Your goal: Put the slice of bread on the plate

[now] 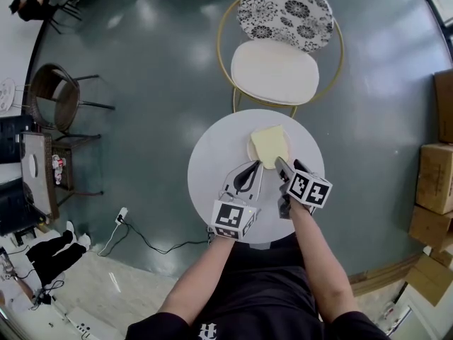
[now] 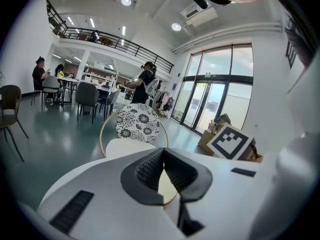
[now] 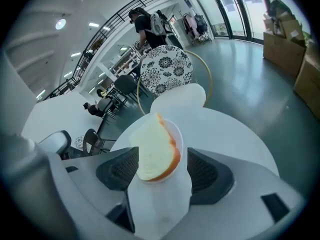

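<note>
The left gripper [image 2: 164, 165] is kept at the table's [image 1: 212, 161] seven o'clock, jaws closed on nothing, evidently unneeded. The slice of bread [image 3: 155, 149] is laid flat on the plate [image 3: 178, 132] toward twelve o'clock. The right gripper [image 3: 161, 171] is held with its jaws spread wide and clear of the slice, so the release is judged complete.

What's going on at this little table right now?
A person stands at a round white table with a gripper in each hand. The slice of bread lies on the small plate. The right gripper is just short of it, its jaws wide apart on either side and not pressing on the bread. The left gripper is held beside it, jaws together and empty. The placing looks done.
</note>
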A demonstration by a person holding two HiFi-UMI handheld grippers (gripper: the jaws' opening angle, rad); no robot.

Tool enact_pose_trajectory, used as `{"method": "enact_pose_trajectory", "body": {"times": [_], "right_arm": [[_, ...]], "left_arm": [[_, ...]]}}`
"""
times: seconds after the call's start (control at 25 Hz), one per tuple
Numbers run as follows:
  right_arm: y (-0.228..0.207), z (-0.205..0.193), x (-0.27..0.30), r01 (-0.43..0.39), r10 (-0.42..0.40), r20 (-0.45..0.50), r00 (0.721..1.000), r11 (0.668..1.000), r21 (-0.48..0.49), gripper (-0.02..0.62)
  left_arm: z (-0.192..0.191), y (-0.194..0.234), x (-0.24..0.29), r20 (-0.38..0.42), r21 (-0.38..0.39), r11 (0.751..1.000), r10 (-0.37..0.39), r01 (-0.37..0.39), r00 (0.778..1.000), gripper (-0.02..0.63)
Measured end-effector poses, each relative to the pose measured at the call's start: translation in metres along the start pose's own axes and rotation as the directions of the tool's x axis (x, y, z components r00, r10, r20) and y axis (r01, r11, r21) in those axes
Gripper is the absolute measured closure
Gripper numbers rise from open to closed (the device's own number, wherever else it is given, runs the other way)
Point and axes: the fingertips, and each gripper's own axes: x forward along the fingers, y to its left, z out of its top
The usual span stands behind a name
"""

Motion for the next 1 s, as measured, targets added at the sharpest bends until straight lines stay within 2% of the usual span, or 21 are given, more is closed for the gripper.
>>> {"method": "enact_pose_trajectory", "body": {"times": [0.08, 0.16, 0.32, 0.44, 0.52, 0.64, 0.76, 1.0], "right_arm": [[0.003, 0.005, -0.011, -0.012, 0.013, 0.013, 1.0, 1.0, -0.027, 0.313], [0.014, 0.009, -0.023, -0.059, 0.061, 0.025, 0.998, 0.996, -0.071, 0.314], [0.049, 0.022, -0.057, -0.145, 0.158, 0.053, 0.986, 0.97, -0.196, 0.325], [0.066, 0.027, -0.081, -0.183, 0.204, 0.061, 0.977, 0.95, -0.255, 0.333], [0.076, 0.029, -0.097, -0.215, 0.244, 0.066, 0.968, 0.932, -0.292, 0.377], [0.095, 0.036, -0.126, -0.266, 0.314, 0.078, 0.946, 0.893, -0.362, 0.507], [0.118, 0.05, -0.161, -0.293, 0.373, 0.101, 0.922, 0.846, -0.445, 0.573], [0.163, 0.067, -0.243, -0.303, 0.479, 0.136, 0.867, 0.725, -0.619, 0.589]], "left_arm": [[0.003, -0.003, -0.002, -0.004, 0.0, 1.0, -0.004, 0.004, 1.0, 0.598], [0.007, -0.008, -0.007, -0.009, 0.002, 1.0, -0.007, 0.007, 1.0, 0.598], [0.02, -0.022, -0.019, -0.012, 0.01, 1.0, -0.01, 0.011, 1.0, 0.598], [0.028, -0.034, -0.028, -0.022, 0.005, 1.0, -0.008, 0.008, 1.0, 0.598], [0.033, -0.043, -0.035, -0.029, -0.001, 1.0, -0.003, 0.003, 1.0, 0.598], [0.048, -0.06, -0.048, -0.032, 0.011, 1.0, -0.006, 0.007, 0.999, 0.598], [0.073, -0.079, -0.062, -0.006, 0.036, 0.999, -0.022, 0.022, 1.0, 0.598], [0.124, -0.125, -0.097, 0.068, 0.095, 0.995, -0.032, 0.026, 0.997, 0.598]]}}
